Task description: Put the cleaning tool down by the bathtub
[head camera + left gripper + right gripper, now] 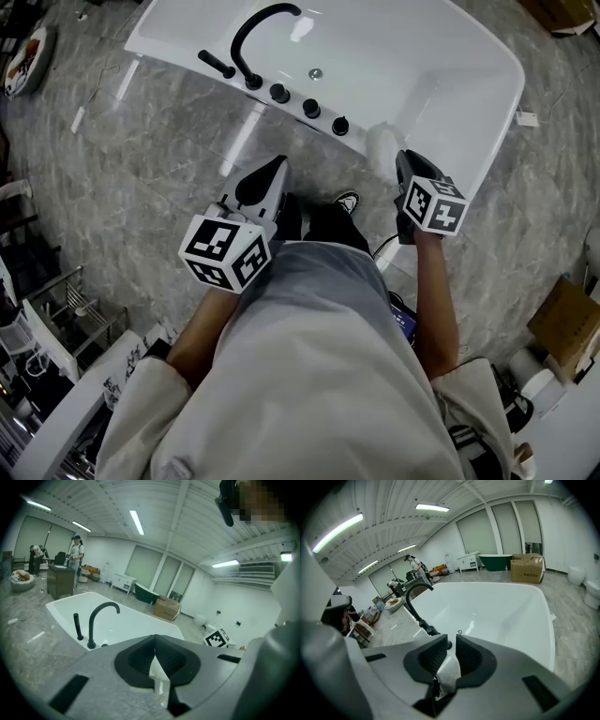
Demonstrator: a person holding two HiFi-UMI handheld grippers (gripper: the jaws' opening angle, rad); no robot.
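**Position of the task item.** In the head view a pale, fluffy cleaning tool (382, 148) lies at the near edge of the bathtub (511, 80). It sits just past the row of black knobs (309, 108) and well apart from the curved tap (258, 33). It appears to rest on the tub's edge, not on the floor (141, 159), though the contact itself is not clear.

**Key relation.** The tool lies directly ahead of the right gripper (401, 157), just beside or under its tips. The left gripper (277, 167) is farther off, on the other side of the person's shoe. The right hand is therefore judged the one placed to act on the tool.

**Fingers.**
- In the right gripper view, the right gripper (451, 646) has its jaws narrowly apart. Only the white tub shows through the slit, and the pads press on nothing.
- In the left gripper view, the left gripper (155, 649) has its jaws meeting at the tips and holds nothing.

**Limits of observation.**
- Neither gripper view shows the tool, which sits below the right jaws' line of sight.
- Only a tuft shows in the head view, so its long axis and any handle cannot be determined.
- Whether the right tips touch the tool cannot be told.
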